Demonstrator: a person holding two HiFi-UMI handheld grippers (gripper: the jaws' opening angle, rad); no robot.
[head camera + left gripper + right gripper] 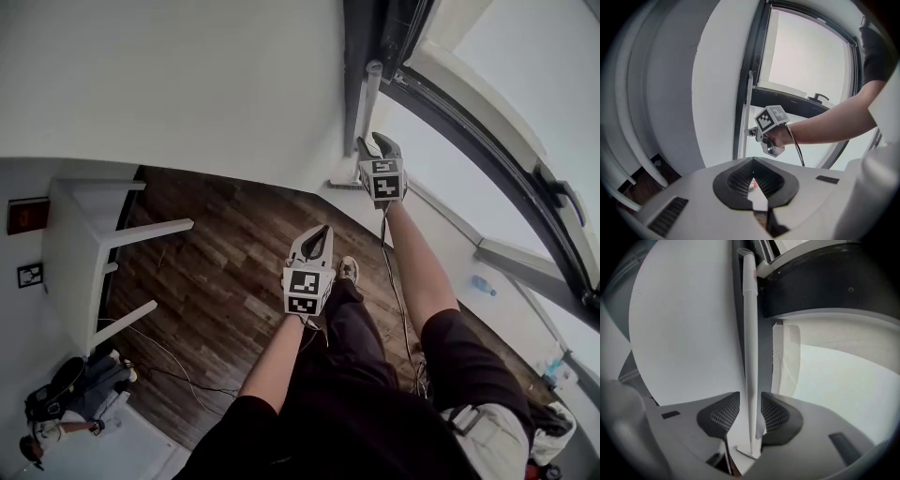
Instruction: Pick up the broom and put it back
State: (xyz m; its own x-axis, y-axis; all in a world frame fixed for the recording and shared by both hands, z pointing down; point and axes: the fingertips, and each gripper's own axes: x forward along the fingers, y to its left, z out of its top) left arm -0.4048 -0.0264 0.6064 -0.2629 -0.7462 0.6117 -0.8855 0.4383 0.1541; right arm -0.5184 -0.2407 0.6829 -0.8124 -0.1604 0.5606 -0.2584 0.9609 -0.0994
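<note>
The broom's white handle (369,103) stands upright in the corner between the white wall and the dark window frame. My right gripper (377,141) reaches out to it at arm's length. In the right gripper view the handle (750,333) runs straight up between the two dark pads of that gripper (751,404), and narrow gaps show on both sides of it, so the jaws are open around it. The left gripper view shows the handle (748,108) with the right gripper (752,132) at it. My left gripper (322,229) hangs lower and nearer, over the floor, shut with nothing in it (752,161).
A white table (84,253) stands at the left on the wooden floor (225,272), with cables (159,356) and a dark bag (66,394) below it. The window frame (487,159) runs along the right, with a small bottle (480,284) on the sill.
</note>
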